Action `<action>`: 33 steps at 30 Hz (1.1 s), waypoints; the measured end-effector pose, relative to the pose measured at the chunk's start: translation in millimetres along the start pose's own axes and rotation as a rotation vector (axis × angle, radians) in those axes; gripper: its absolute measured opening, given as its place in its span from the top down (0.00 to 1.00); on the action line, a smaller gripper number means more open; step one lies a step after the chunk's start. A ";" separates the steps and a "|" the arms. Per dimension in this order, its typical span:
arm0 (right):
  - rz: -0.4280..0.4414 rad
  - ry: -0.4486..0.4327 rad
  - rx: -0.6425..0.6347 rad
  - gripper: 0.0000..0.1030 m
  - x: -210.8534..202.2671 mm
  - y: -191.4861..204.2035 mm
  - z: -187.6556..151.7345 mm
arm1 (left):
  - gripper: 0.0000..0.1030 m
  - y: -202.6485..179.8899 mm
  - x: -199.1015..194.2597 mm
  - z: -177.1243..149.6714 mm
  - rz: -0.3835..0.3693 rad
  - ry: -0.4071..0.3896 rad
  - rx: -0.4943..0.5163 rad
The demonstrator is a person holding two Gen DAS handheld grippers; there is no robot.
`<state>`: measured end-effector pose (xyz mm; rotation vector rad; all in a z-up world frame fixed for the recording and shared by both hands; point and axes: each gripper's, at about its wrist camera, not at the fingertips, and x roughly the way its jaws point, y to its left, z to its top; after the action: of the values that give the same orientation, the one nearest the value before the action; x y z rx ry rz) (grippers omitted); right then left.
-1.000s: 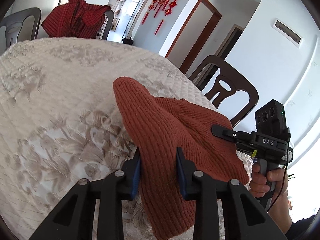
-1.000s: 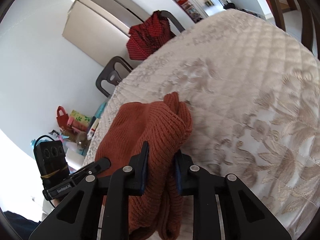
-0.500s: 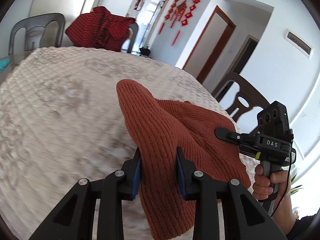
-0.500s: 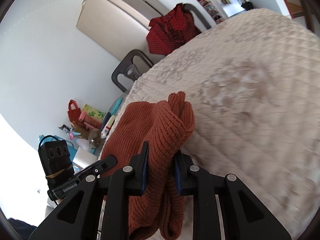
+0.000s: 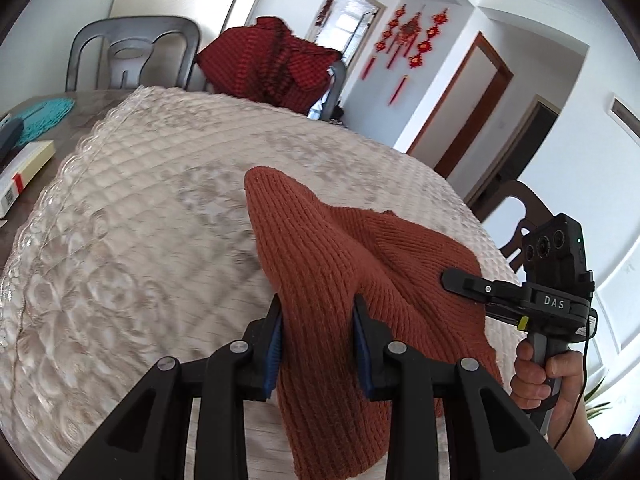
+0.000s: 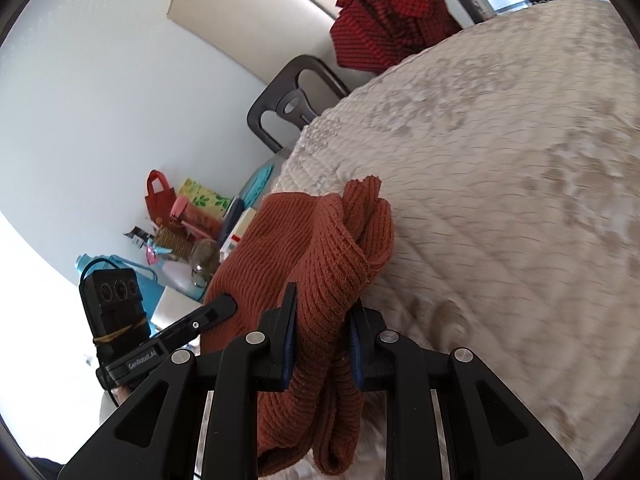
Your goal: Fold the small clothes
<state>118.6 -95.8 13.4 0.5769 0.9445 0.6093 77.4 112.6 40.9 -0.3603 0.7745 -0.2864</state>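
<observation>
A rust-orange knit garment (image 5: 320, 264) hangs bunched between both grippers, lifted above the cream quilted tablecloth (image 5: 132, 216). My left gripper (image 5: 318, 334) is shut on one edge of it, cloth draping below the fingers. My right gripper (image 6: 322, 338) is shut on the other edge (image 6: 320, 264), with folds hanging down between the fingers. The right gripper also shows in the left wrist view (image 5: 496, 292), pinching the cloth's far side. The left gripper shows in the right wrist view (image 6: 208, 312).
A red checked garment (image 5: 268, 64) hangs over a chair at the table's far side. Grey chair (image 5: 128, 52) at the far left, dark chair (image 5: 516, 216) at right. A book (image 5: 24, 172) and teal cloth (image 5: 44, 116) lie on the left. Bags and clutter (image 6: 180, 224) sit beyond the table.
Both grippers, still holding the orange garment, have swung round and risen over the table; more of the far chairs and the table's left edge have come into view.
</observation>
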 end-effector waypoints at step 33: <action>-0.255 0.124 -0.389 0.90 14.3 43.6 -47.4 | 0.65 -10.1 -16.2 -52.3 0.145 -0.002 0.059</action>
<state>74.3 -46.9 13.3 0.0706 0.9653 0.5832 27.3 98.6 20.8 -0.2476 0.7842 -0.1721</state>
